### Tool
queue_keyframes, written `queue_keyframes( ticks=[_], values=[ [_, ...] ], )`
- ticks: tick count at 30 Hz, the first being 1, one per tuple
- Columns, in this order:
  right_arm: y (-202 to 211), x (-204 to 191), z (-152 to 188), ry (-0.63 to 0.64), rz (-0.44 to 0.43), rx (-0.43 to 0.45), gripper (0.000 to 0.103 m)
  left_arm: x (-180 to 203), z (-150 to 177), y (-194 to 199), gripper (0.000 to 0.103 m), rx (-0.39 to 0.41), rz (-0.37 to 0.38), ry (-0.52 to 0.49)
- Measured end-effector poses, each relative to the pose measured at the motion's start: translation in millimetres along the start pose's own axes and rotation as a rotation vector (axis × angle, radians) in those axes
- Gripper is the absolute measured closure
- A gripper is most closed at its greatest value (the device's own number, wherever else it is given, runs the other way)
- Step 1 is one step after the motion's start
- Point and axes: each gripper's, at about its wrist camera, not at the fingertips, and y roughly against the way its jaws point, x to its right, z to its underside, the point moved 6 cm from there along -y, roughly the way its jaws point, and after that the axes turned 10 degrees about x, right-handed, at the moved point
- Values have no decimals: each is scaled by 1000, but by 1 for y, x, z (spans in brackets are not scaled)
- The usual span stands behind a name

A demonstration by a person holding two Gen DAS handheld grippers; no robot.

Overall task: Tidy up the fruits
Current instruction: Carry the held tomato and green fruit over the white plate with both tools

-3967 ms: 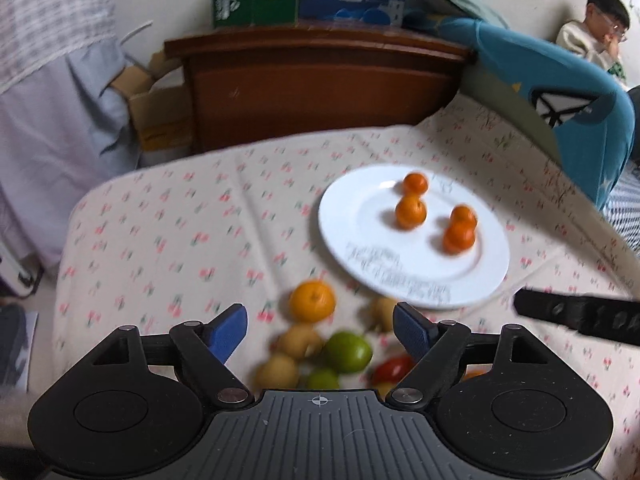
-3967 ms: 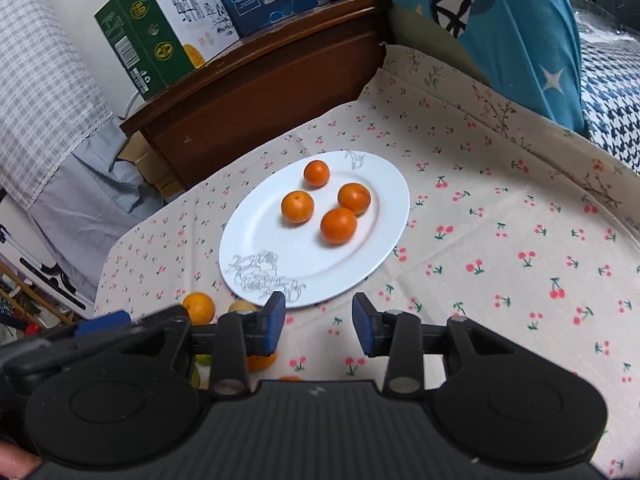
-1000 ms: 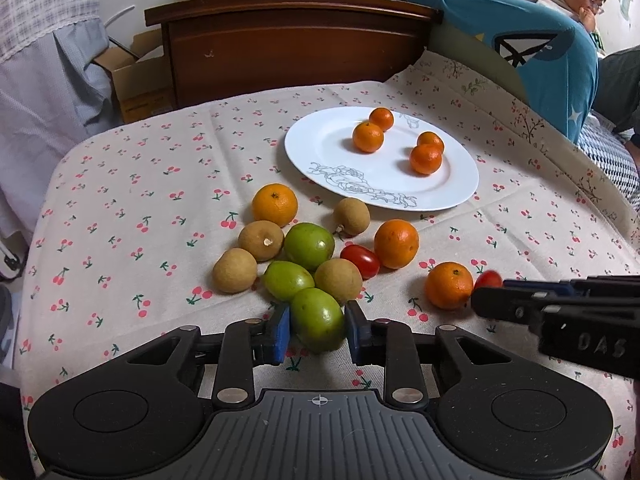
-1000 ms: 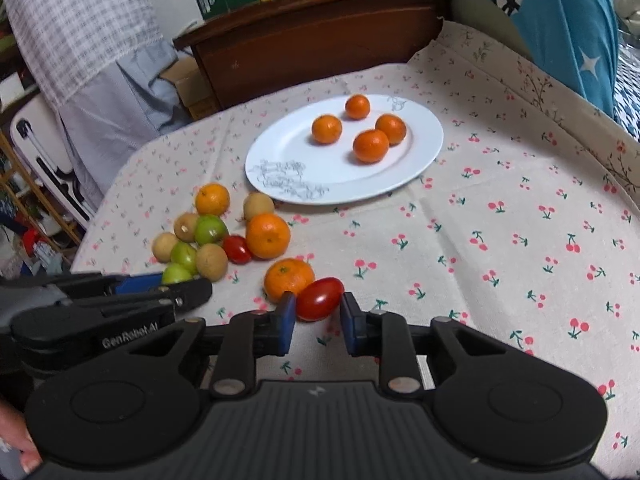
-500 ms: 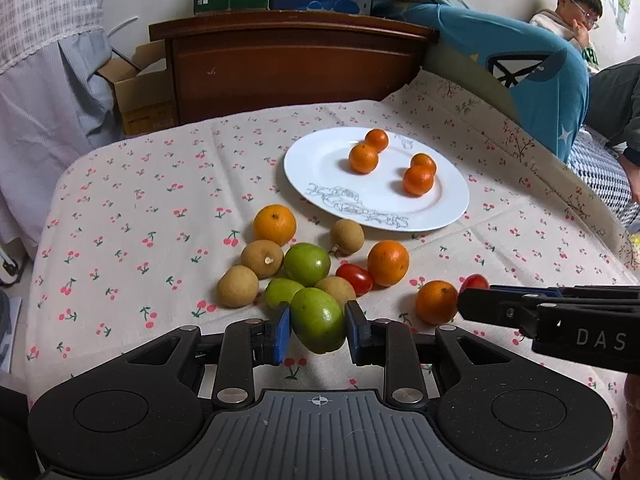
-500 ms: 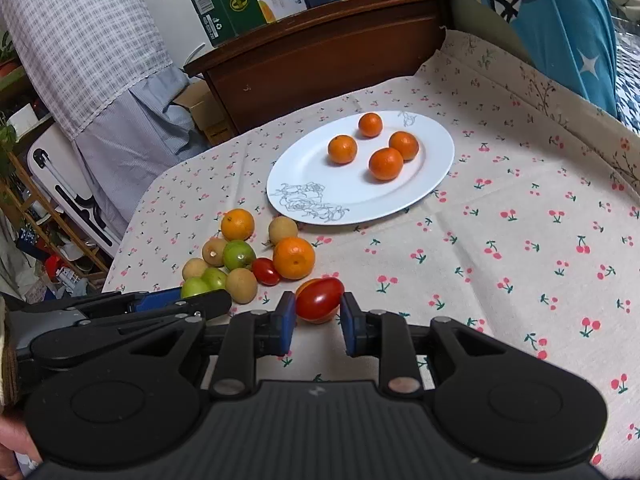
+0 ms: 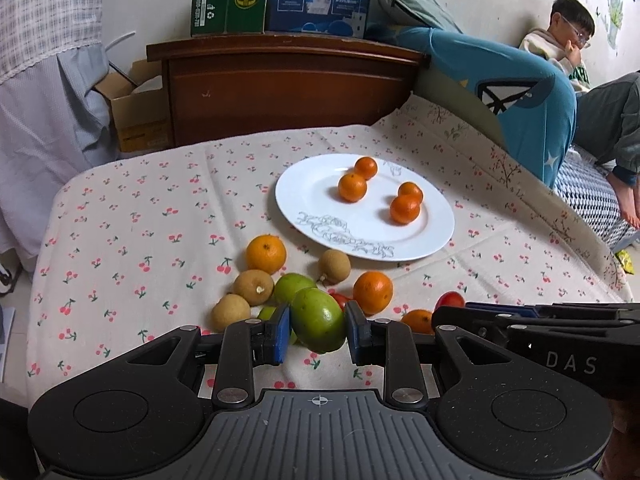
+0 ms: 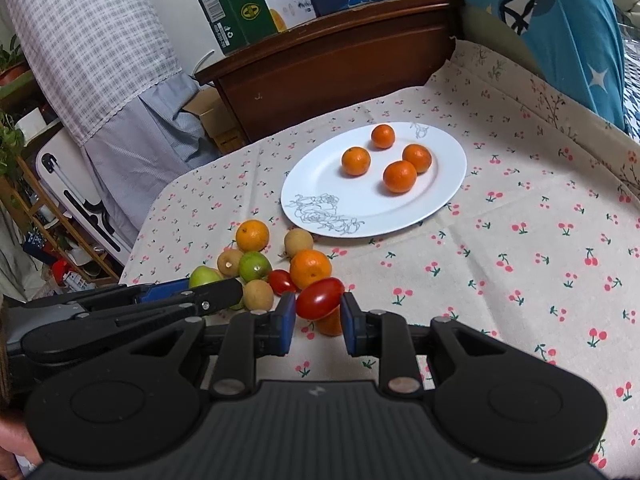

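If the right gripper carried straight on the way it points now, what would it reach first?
Probably the white plate. The right gripper, shut on a red cherry tomato, looks lifted above the loose orange directly ahead, though depth is hard to judge.

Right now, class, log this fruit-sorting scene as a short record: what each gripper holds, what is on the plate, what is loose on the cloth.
left gripper: shut on green fruit, lifted over the pile
right gripper: shut on cherry tomato
white plate: four small oranges, two touching, two apart
cherry-print tablecloth: loose pile of three larger oranges, brown longans, green fruits, one more tomato, beside the plate's near edge
plate contents so far: oranges only
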Motion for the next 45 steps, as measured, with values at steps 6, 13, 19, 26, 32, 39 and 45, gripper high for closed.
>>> queue_keyframes(
  ticks=[6, 13, 19, 26, 32, 39, 45],
  values=[
    [1, -1, -6, -1, -2, 18, 79, -1, -10, 0, 77, 19, 4, 15],
    [1, -2, -18, -3, 3, 45, 79, -5, -27, -3, 77, 39, 1, 16],
    [-2, -3, -27, 12, 10, 57, 79, -7, -40, -9, 77, 49, 9, -6],
    [-12, 1, -38, 13, 18, 64, 79, -6, -54, -23, 77, 47, 34, -46],
    [-27, 8, -45, -2, 40, 64, 79, -5, -60, -41, 77, 25, 46, -67],
    [-43, 19, -51, -47, 64, 66, 79, -1, -63, -67, 77, -6, 58, -82],
    [-57, 24, -53, -61, 76, 57, 79, 1, -62, -89, 77, -50, 66, -78]
  ],
)
